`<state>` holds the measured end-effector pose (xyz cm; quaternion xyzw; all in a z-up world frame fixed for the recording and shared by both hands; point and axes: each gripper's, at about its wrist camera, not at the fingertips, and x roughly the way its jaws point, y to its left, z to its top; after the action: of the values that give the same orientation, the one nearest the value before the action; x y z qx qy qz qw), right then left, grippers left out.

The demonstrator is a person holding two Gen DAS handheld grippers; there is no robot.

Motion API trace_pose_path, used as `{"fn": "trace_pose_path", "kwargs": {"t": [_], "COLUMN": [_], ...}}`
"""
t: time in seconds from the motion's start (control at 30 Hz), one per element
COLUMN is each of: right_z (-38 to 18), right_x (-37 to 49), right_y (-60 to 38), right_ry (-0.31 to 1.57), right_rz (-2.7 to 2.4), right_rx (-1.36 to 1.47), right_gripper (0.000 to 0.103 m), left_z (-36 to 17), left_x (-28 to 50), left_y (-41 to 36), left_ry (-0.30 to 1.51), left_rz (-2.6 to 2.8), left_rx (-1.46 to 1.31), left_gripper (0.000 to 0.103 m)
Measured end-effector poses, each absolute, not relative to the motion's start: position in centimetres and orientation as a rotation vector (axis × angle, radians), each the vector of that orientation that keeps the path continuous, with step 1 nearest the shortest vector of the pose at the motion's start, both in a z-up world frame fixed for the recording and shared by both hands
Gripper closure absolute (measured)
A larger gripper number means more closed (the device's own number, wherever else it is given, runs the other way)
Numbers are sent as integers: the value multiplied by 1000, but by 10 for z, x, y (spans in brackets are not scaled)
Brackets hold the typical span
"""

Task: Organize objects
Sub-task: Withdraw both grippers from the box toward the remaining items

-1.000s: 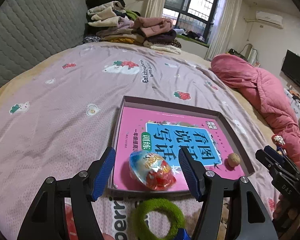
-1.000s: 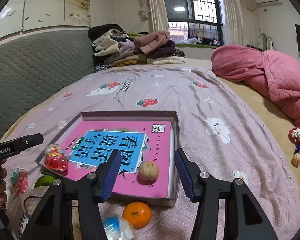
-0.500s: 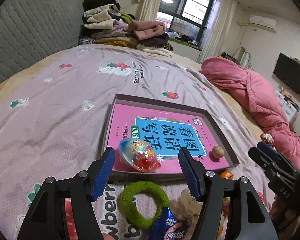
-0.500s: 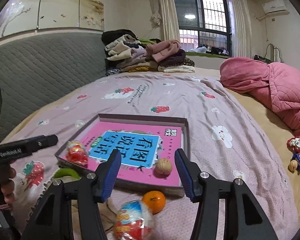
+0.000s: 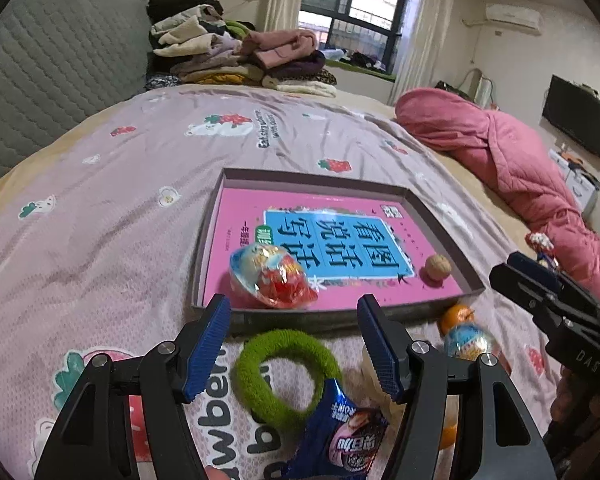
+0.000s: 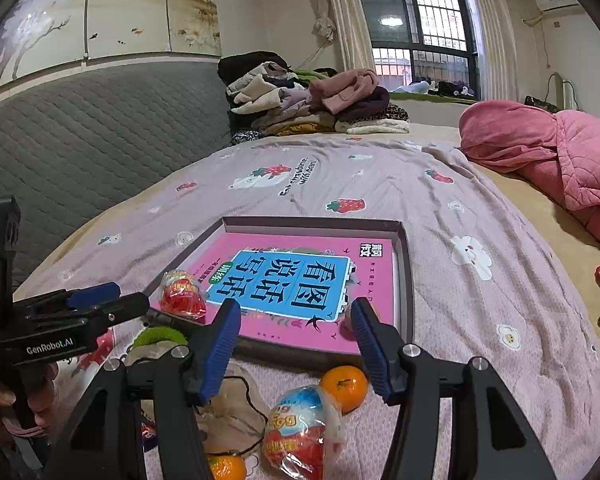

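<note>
Left tool (image 5: 294, 338): jaws stand wide apart with nothing between the pads; it hangs over the near edge of the box, above the green hair tie.
Right tool (image 6: 290, 334): jaws are opening, nothing held; its tips sit over the near rim of the box.
Box (image 5: 440, 222): shallow, dark-walled, lying flat on the bed; a pink book with a blue title panel (image 5: 336, 240) fills its floor.
In the box: one foil-wrapped toy egg (image 5: 270, 276) at the near left corner and a walnut (image 5: 437, 267) near the right wall, both resting on the book.
Outside the box, on the bed just beside its near wall: green hair tie (image 5: 282, 374), blue snack packet (image 5: 340, 440), a second toy egg (image 6: 300, 424), an orange (image 6: 345, 384) touching that egg, and another orange (image 6: 226, 466) at the bottom edge of the right wrist view.
Bed (image 5: 100, 208): mauve strawberry-print sheet; folded clothes (image 5: 236, 60) stacked at the far end, a pink quilt (image 5: 512, 160) at the right.
Hand (image 6: 4, 400): grips the left tool's handle.
</note>
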<state>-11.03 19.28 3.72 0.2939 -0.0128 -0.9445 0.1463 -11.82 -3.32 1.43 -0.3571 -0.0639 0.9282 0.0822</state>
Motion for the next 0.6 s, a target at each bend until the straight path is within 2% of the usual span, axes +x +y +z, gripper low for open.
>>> {"fn": "trace_pose_path", "kwargs": {"t": [0.6], "right_z": [12], "right_x": [-94], "right_y": [202], "right_ry": [86], "right_rz": [-2687], "right_rx": [958], "right_gripper": [46], "left_z": [-6], "left_x": [-106], "left_y": [-21], "left_ry": [-105], "left_rz": [2727], "left_rx": [-1149], "left_gripper": [36]}}
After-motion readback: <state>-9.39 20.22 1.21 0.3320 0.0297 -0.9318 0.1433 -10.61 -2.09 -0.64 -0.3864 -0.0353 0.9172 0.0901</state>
